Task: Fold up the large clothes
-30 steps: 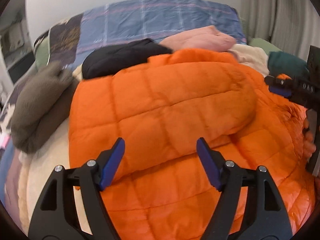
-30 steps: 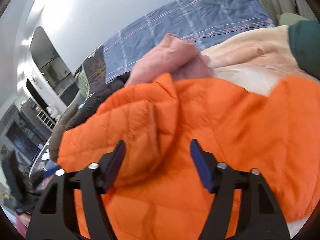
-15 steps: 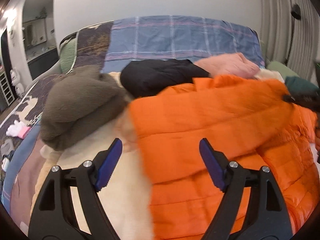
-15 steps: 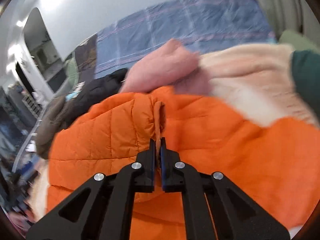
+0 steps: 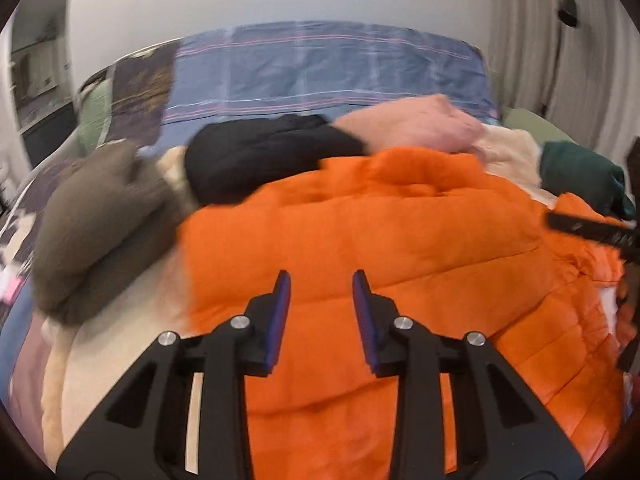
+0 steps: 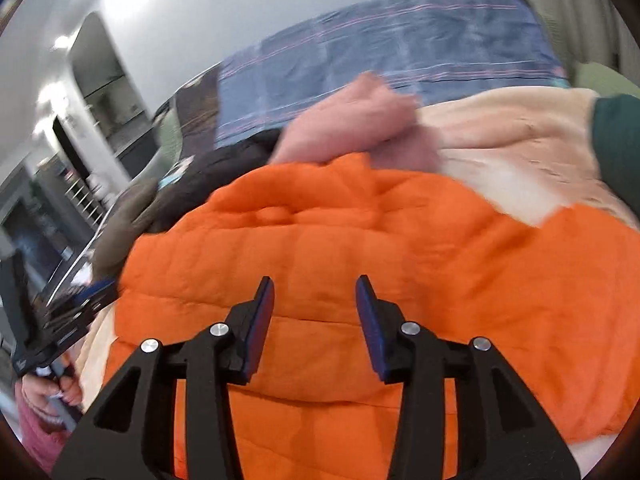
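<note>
The orange quilted puffer jacket [image 5: 400, 248] lies spread on the bed and fills the middle and the lower right of the left wrist view. In the right wrist view the same jacket [image 6: 360, 248] covers the centre and the whole lower half.

The left gripper [image 5: 320, 280] stands at 6 o'clock of its own view, above the jacket. Its two blue-padded jaws are apart with a moderate gap, and nothing is between them; only orange fabric shows behind the gap. The right gripper [image 6: 315, 284] is at 6 o'clock of its view too, with a similar gap between the jaws, and it holds nothing. I cannot tell if the fingertips touch the fabric.

Around the jacket other clothes lie on a cream fleece blanket [image 5: 120, 360]. In the left wrist view a brown-grey garment [image 5: 96, 224] is at 9 o'clock, a black garment [image 5: 260, 152] is at 11 o'clock just behind the jacket's far edge, a pink garment [image 5: 412, 128] is at 1 o'clock, and a dark green garment [image 5: 580, 176] is at 2 o'clock. Behind them a blue plaid bedcover [image 5: 320, 68] reaches to the wall at 12 o'clock.

The right gripper also shows as a dark blurred bar [image 5: 592, 230] at 3 o'clock of the left view. The left gripper's body [image 6: 68, 312] appears at 9 o'clock of the right view, and the person's hand [image 6: 48, 392] is below it at 8 o'clock. Both views are somewhat blurred.
</note>
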Demonstrator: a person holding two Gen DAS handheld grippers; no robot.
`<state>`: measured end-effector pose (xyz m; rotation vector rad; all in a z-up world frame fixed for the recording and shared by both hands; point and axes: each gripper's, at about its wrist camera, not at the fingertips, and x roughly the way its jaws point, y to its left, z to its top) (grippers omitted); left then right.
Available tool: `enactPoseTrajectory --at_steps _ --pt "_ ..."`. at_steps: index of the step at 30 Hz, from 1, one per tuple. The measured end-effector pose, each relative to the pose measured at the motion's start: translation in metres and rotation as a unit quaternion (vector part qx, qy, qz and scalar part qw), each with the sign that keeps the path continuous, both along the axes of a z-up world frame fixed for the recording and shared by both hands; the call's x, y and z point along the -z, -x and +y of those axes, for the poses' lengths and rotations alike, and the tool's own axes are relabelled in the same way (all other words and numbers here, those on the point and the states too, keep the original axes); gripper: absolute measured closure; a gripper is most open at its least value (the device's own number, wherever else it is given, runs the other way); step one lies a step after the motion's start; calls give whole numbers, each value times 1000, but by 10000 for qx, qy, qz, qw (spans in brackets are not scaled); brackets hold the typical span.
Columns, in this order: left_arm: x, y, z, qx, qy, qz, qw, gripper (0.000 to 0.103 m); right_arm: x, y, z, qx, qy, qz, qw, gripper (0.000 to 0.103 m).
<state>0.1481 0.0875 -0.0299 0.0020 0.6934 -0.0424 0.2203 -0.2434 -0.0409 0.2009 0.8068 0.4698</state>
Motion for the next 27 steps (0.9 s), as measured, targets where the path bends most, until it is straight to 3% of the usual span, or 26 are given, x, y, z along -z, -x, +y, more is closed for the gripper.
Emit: enactPoseTrajectory --at_steps 1,3,4,6,14,17,20,22,24,25,27 --pt "5 -11 -11 69 -55 54 9999 65 14 -7 10 64 234 151 9996 60" --pt "27 -31 -28 31 -334 267 9991 35 46 -21 21 228 683 505 9961 60" --pt "50 -45 -35 17 -511 538 9972 33 68 -25 22 257 706 507 9959 60" --pt "82 -57 -39 27 -490 673 9965 31 72 -26 20 293 596 447 9968 60" --pt "84 -58 -33 -5 -236 682 9974 28 66 -16 1 317 279 472 9980 57" --pt "85 -56 -31 -13 -210 659 9976 27 44 15 -39 587 -354 457 9966 55" --pt "85 -56 -33 -16 -176 671 9976 26 24 61 -104 1184 -655 111 9907 53" --pt "85 -55 -34 -29 -201 673 9975 25 15 94 -154 1811 -793 -121 9802 48" --pt "85 -56 -34 -43 -240 673 9974 23 16 133 -217 2771 -1096 -232 9543 42" --pt "85 -56 -34 -51 -249 676 9974 23 21 150 -242 3179 -1303 -202 9389 41" --pt "85 -57 -33 -57 -239 683 9974 23 39 185 -295 3927 -2027 -20 8971 41"
